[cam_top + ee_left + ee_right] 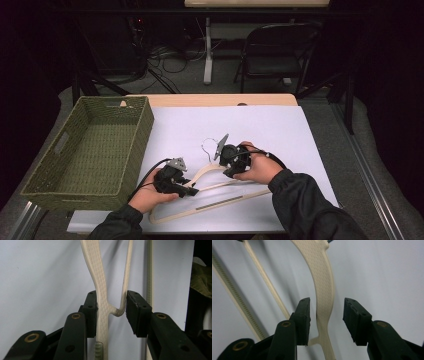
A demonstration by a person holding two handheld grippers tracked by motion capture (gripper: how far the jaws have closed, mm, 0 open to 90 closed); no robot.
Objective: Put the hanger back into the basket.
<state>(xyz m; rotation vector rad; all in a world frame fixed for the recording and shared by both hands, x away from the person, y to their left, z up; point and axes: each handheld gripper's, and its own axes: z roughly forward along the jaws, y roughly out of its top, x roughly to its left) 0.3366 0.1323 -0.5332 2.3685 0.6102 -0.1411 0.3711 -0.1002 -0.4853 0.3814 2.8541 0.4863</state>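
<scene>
Flanking the cream hanger [210,192], left gripper [111,308] seemingly clamped, right gripper [325,315] agape; green basket [131,142] apparently empty.

The room is dim, with black curtains closing in the left and right edges of the frame and a grey carpeted floor [185,75] across the upper middle. At upper right a black folding chair [277,50] stands beside the white leg [207,50] of a pale-topped desk [257,3] along the top edge, with loose cables [167,57] tangled on the floor at upper left of centre. Light falls mostly on the wooden table [210,100], spread with a white sheet [280,130], at centre frame.
</scene>
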